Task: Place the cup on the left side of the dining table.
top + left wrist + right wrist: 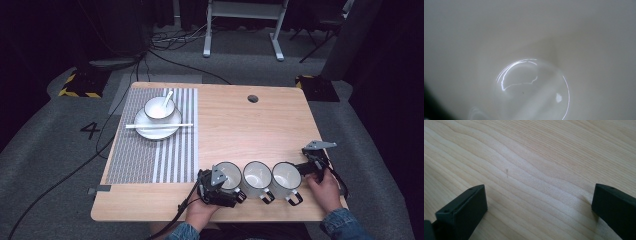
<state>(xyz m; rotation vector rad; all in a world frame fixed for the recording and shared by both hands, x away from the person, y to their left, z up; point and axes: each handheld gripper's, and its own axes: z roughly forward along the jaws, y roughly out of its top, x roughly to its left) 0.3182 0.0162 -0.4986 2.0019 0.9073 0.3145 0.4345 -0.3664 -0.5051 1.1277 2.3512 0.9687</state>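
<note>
- We see three white mugs in a row near the front edge of the counter (235, 125), handles toward the person.
- The left tool (216, 187) sits at the left mug (227, 176), held by the left hand (200, 210). In the high view its body overlaps the mug's near rim.
- In the left gripper view we look straight into the mug's glossy white inside (531, 82); the round bottom shows a curved glare. Its jaws are out of sight, so we cannot tell whether this tool is open or closed.
- The middle mug (257, 177) stands just beside the left one, and the right mug (286, 179) just beside that.
- The right tool (312, 162) rests near the right mug, held by the right hand (325, 190). In the right gripper view its jaws stand wide apart over bare wood, gripping nothing.
- At far left lies a striped placemat (150, 155) carrying a plate (150, 131), a bowl (159, 108) with a spoon (168, 97), and chopsticks (159, 125) across the plate.
</note>
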